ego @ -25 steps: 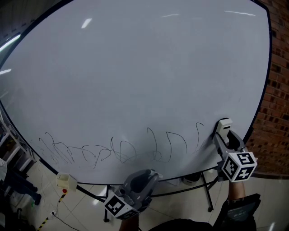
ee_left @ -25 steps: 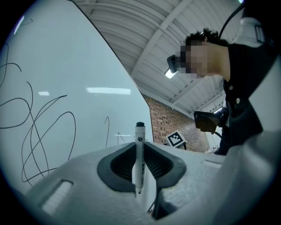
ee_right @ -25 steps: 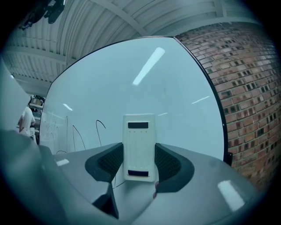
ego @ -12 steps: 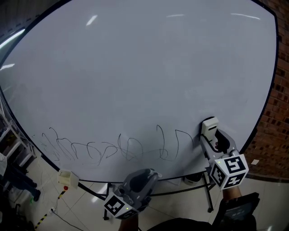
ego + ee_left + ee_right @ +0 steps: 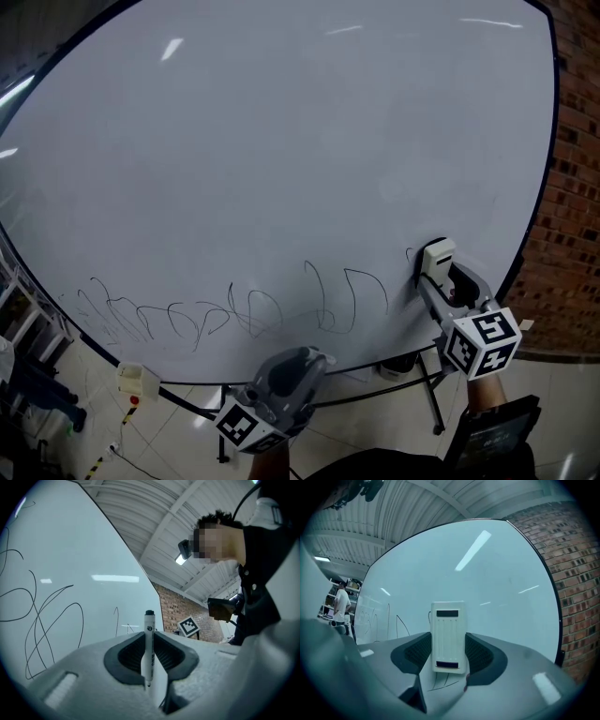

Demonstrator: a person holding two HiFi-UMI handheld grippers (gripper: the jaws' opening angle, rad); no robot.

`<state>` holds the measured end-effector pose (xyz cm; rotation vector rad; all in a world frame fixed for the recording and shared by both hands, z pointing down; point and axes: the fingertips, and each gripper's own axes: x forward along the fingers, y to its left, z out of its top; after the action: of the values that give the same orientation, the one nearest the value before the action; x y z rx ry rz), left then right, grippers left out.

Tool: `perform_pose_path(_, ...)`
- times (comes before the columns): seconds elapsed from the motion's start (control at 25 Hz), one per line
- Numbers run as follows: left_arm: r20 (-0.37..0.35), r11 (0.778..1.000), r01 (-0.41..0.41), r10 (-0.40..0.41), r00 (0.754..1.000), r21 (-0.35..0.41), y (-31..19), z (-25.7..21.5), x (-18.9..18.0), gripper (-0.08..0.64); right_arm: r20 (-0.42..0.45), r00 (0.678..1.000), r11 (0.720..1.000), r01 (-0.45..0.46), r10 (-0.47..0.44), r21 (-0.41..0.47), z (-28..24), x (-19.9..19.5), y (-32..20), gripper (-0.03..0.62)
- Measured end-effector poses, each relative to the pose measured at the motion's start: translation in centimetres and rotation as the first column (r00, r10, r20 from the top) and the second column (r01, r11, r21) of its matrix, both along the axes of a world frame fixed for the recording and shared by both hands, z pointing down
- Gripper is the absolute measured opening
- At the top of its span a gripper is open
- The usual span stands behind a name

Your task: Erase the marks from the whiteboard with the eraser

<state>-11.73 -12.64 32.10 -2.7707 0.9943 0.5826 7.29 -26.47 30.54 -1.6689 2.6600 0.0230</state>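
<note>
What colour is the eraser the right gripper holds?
The eraser is white with two dark bars; clearest in the right gripper view.

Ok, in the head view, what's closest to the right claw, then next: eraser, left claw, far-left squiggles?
1. Eraser, held in the right claw, at the board, right side.
2. Left claw, holding a marker, lower middle.
3. Far-left squiggles, across the board.

Left gripper [image 5: 150, 649] grey; right gripper [image 5: 449, 645] grey; marker cubes [image 5: 480, 342] black-and-white.

A brick wall [image 5: 577, 216] rises at right; a pale box [image 5: 137, 379] sits near left above tiled floor [image 5: 173, 439]; a marker [image 5: 149, 644] stands upright.
</note>
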Motion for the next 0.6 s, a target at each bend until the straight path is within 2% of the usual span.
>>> perform_pose_path(0.4,-0.002,1.000,-0.007,0.007,1.000,-0.002,-0.2,0.1,1.1,0.063,0.045,0.991,0.992,-0.124,0.125,-0.028,0.3,6.3,-1.4,0.230)
perform_pose_path(0.6,-0.002,1.000,0.005,-0.005,1.000,-0.016,-0.1,0.5,0.7,0.062,0.048,0.983,0.984,-0.177,0.179,-0.032,0.0,6.7,-1.4,0.229)
